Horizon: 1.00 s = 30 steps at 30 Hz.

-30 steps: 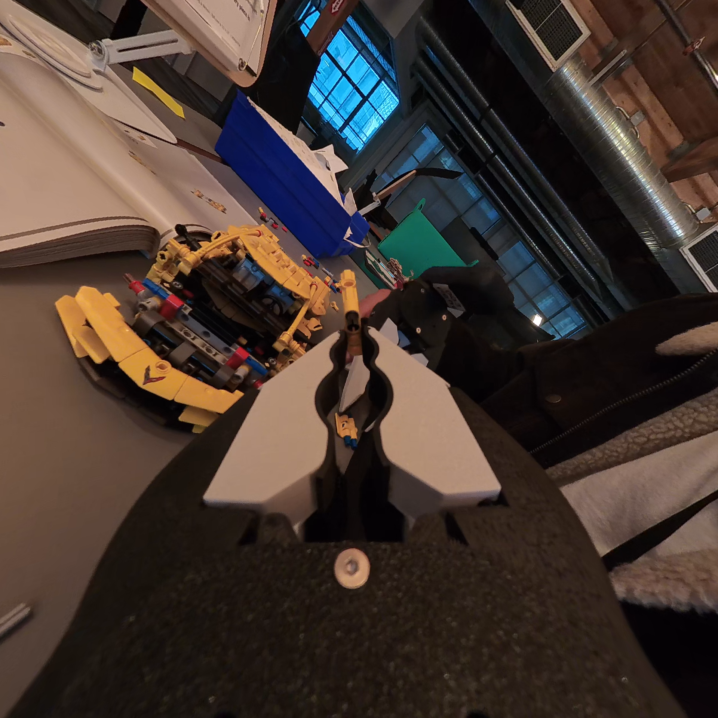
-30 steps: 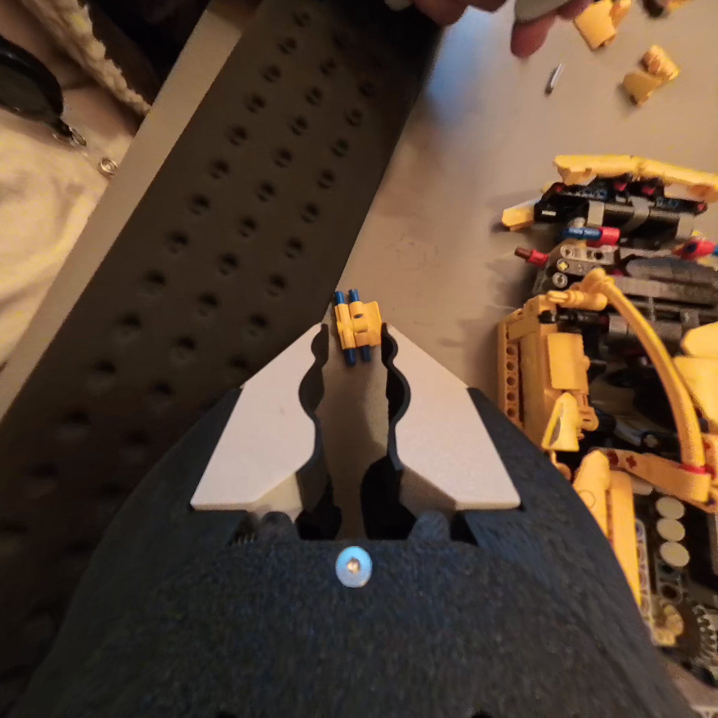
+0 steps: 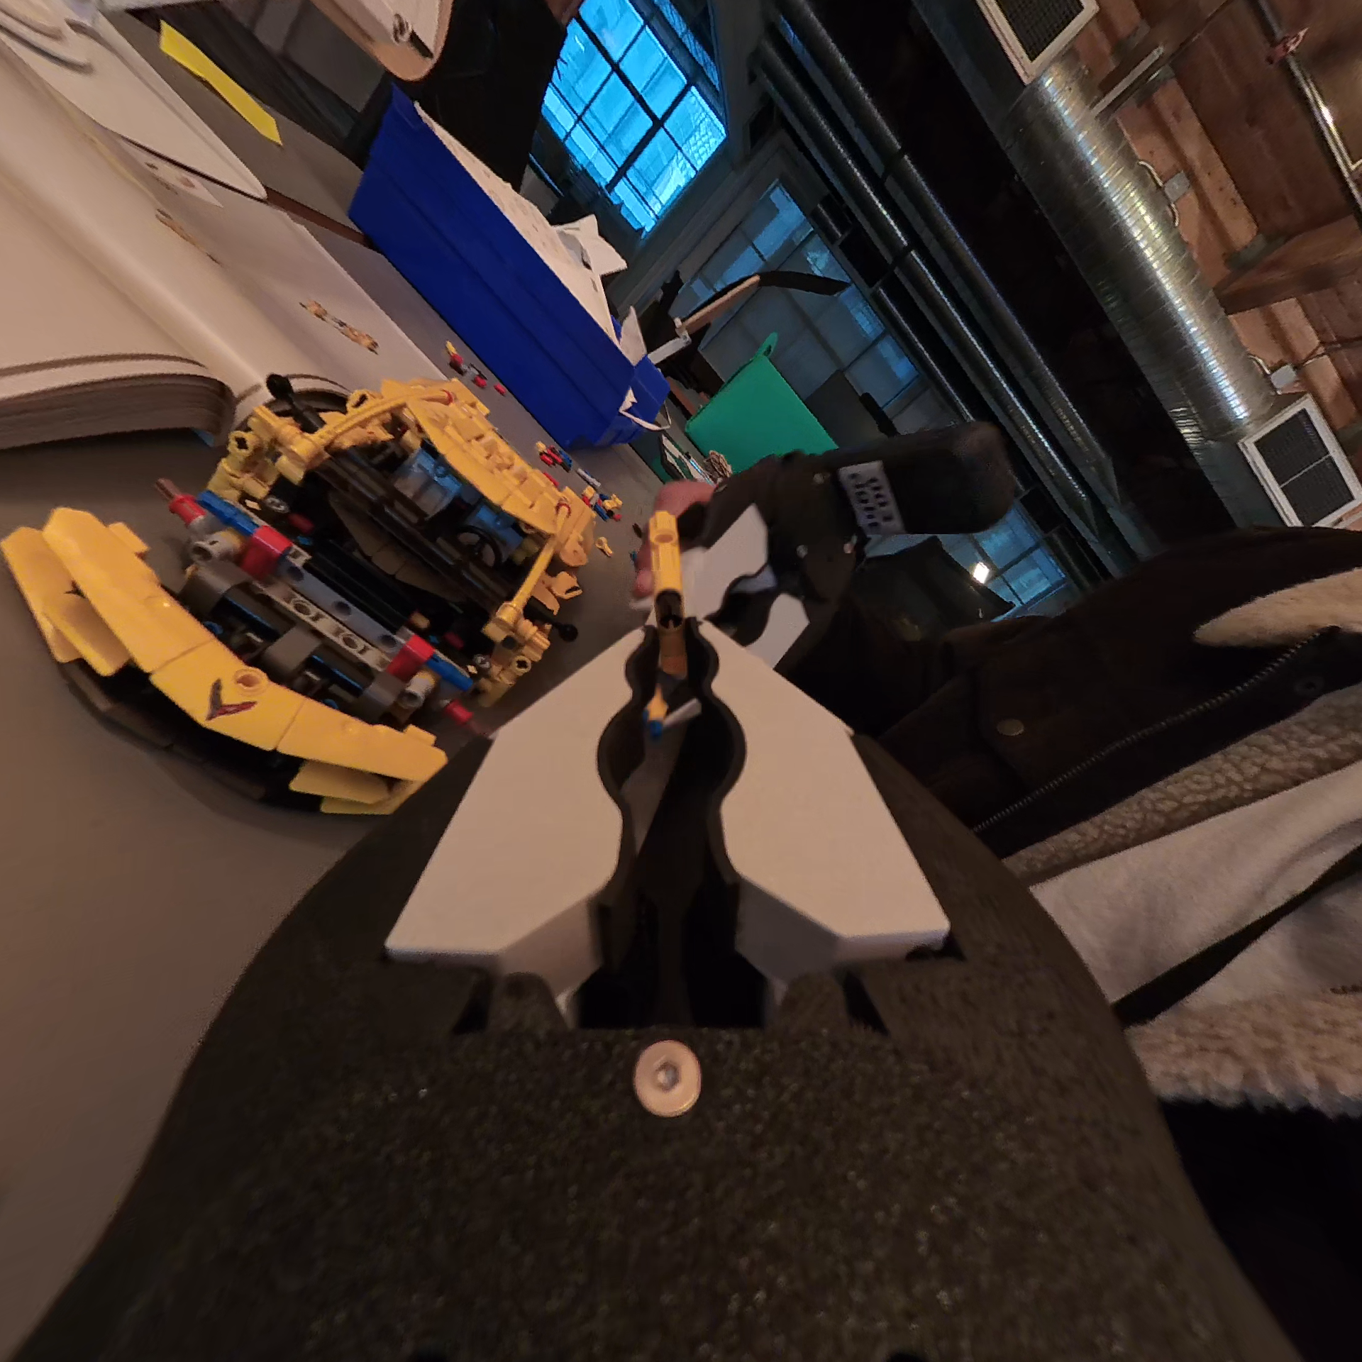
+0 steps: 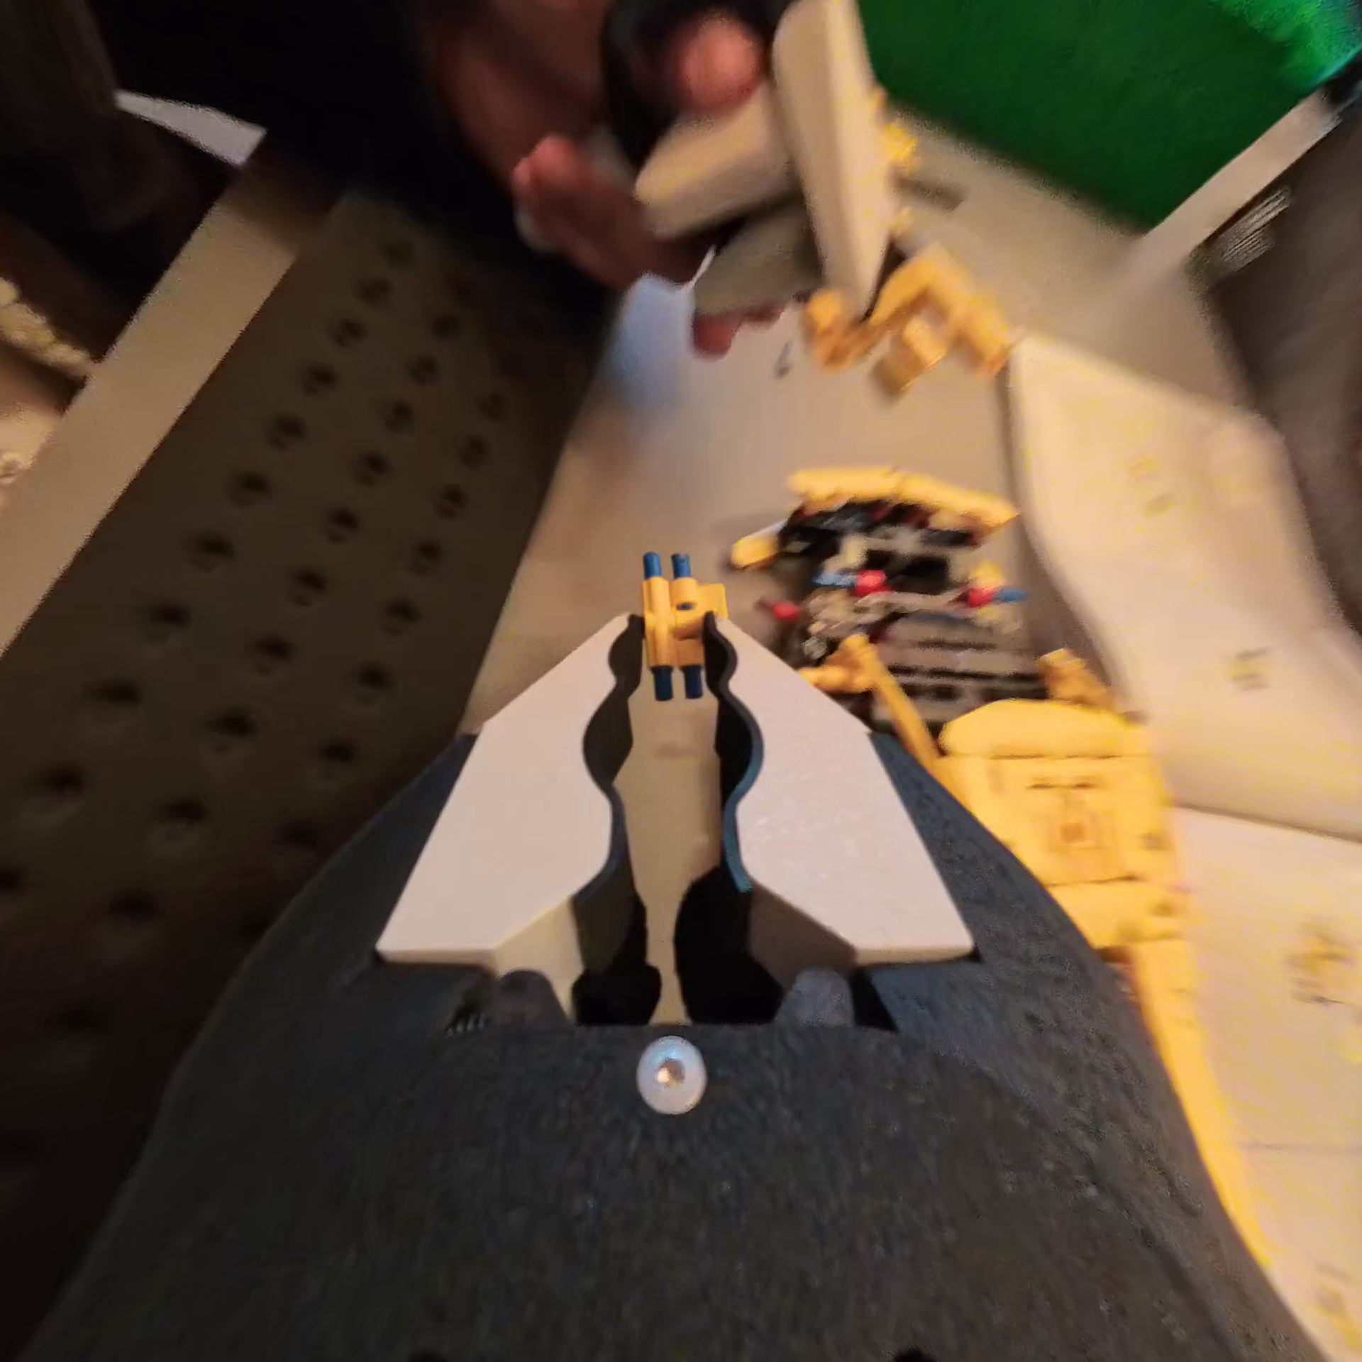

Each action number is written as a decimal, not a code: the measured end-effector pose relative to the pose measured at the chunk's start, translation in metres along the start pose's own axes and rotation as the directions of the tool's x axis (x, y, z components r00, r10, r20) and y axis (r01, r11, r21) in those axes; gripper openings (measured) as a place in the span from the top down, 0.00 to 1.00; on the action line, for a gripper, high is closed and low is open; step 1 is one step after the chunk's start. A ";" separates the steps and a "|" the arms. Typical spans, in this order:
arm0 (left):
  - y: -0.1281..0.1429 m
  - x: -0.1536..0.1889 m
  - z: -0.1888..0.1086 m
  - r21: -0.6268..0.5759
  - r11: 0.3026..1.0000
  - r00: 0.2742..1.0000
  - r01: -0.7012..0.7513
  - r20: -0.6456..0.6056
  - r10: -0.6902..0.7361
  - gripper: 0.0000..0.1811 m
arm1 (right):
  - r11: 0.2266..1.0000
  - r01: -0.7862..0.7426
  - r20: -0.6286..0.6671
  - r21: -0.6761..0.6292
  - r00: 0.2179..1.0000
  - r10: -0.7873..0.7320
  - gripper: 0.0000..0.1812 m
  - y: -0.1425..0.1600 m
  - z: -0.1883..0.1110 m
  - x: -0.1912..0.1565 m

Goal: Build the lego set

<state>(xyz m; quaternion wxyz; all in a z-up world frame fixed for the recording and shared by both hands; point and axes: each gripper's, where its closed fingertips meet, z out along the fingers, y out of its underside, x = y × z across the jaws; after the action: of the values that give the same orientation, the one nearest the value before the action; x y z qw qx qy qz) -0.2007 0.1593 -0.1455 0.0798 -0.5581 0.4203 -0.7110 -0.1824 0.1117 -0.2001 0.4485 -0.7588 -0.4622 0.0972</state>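
We have lifted the right gripper (image 4: 672,626), fingers clamped on the yellow connector (image 4: 676,615), toward the left gripper (image 3: 672,635), whose fingers pinch a yellow beam (image 3: 665,571) beside the car model (image 3: 368,560), so mating looks next.

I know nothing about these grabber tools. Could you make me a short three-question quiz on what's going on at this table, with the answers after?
1. True or false: the left gripper is empty.
2. What colour are the pins in the small yellow connector pinched by the right gripper? A red, B blue, C green.
3. What large half-built thing sits on the grey table?

Key
1. False: it is shut on a slim yellow beam.
2. B.
3. A yellow lego car.
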 end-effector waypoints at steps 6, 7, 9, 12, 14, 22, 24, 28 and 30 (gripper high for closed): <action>0.000 -0.001 0.003 -0.009 0.999 0.998 0.054 -0.031 -0.054 0.96 | 0.986 0.165 -0.363 -0.029 0.917 -0.164 0.92 -0.027 -0.015 0.040; 0.000 0.000 0.003 -0.006 0.998 0.997 0.064 -0.042 -0.064 0.96 | 0.987 0.159 -0.389 -0.036 0.907 -0.160 0.92 -0.028 -0.016 0.043; 0.002 0.000 0.005 -0.018 0.998 0.997 0.060 -0.041 -0.061 0.96 | 0.982 0.180 -0.402 -0.052 0.897 -0.185 0.92 -0.031 -0.014 0.043; 0.003 0.003 0.008 -0.022 0.999 0.998 0.042 -0.051 -0.043 0.96 | 0.978 0.199 -0.400 -0.063 0.893 -0.207 0.92 -0.036 -0.008 0.041; 0.003 0.005 0.009 -0.024 0.999 0.997 0.037 -0.061 -0.038 0.96 | 0.984 0.181 -0.382 -0.002 0.909 -0.168 0.92 -0.044 -0.007 0.037; 0.016 0.003 0.016 -0.109 0.992 0.996 0.058 -0.057 -0.064 0.96 | 0.918 0.360 -0.370 -0.168 0.840 -0.397 0.92 -0.034 -0.006 0.032; 0.019 0.003 0.017 -0.132 0.989 0.996 0.062 -0.057 -0.070 0.96 | 0.896 0.394 -0.355 -0.205 0.823 -0.443 0.92 -0.032 -0.007 0.029; 0.026 -0.006 0.021 -0.175 0.982 0.997 0.077 -0.003 -0.079 0.96 | 0.886 0.367 -0.312 -0.282 0.839 -0.447 0.92 -0.026 -0.008 0.024; 0.032 -0.012 0.024 -0.213 0.975 0.997 0.063 0.049 -0.053 0.96 | 0.888 0.318 -0.279 -0.332 0.866 -0.415 0.92 -0.019 -0.005 0.021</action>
<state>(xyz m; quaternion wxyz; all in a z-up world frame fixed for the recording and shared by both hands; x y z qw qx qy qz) -0.1868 0.1336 -0.1754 0.0076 -0.5907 0.4762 -0.6513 -0.1792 0.1285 -0.1770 0.4224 -0.7159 -0.5228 -0.1893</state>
